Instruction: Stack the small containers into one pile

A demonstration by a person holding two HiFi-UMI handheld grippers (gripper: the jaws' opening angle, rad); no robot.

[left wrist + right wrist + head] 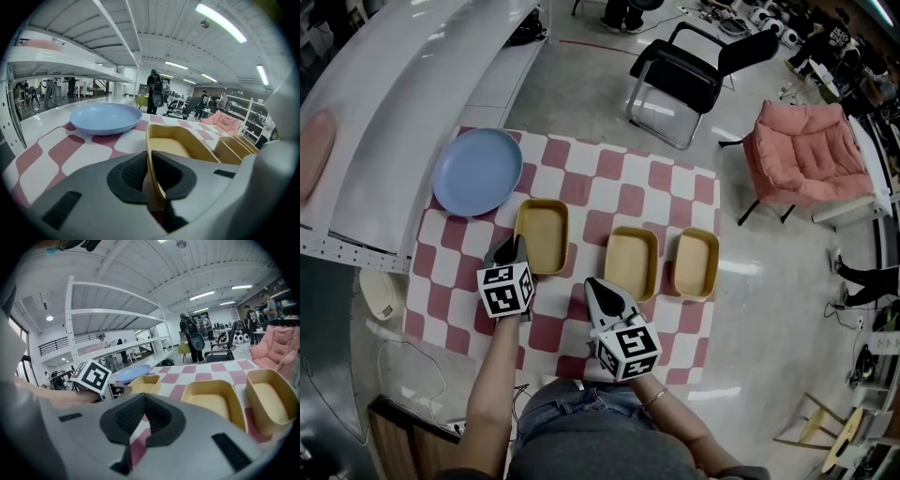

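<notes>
Three yellow containers stand in a row on the red-and-white checked cloth (581,202): the left one (542,234), the middle one (632,261) and the right one (697,262). My left gripper (514,248) is at the left container's near left rim. In the left gripper view, that gripper (150,168) is shut on the thin wall of the left container (180,143). My right gripper (600,289) hovers just in front of the middle container's near left corner. Its tips (144,398) meet with nothing between them. The middle container (211,399) and right container (269,404) lie ahead of it.
A blue plate (478,171) sits at the table's far left corner, behind the left container. White shelving (403,112) runs along the left side. A black chair (694,70) and a pink armchair (811,155) stand on the floor beyond the table.
</notes>
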